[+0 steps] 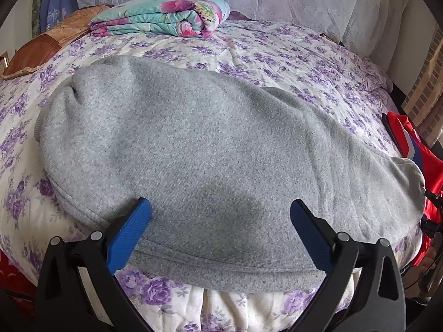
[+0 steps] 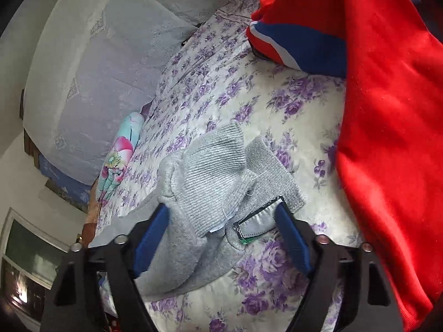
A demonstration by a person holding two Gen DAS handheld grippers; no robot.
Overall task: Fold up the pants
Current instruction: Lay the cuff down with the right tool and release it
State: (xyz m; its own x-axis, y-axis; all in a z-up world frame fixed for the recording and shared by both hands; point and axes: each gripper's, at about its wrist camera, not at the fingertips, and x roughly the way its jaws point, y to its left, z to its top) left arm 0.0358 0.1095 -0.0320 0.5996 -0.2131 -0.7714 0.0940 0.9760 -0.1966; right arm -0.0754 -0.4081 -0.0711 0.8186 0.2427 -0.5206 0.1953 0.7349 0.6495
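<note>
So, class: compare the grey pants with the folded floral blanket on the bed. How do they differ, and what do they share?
Colour: the grey pants are plain grey, while the floral blanket is turquoise with pink flowers.
Pose: the grey pants lie spread in a flat layer; the floral blanket is folded into a thick bundle.
Place: the grey pants lie by both open grippers; the floral blanket sits at the far end.
Both rest on the purple-flowered bedspread.

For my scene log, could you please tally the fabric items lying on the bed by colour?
Grey: 1, the pants
Red: 1, a garment with blue and white stripes
Turquoise floral: 1, a folded quilt
Brown: 1, a cushion
Total: 4
</note>
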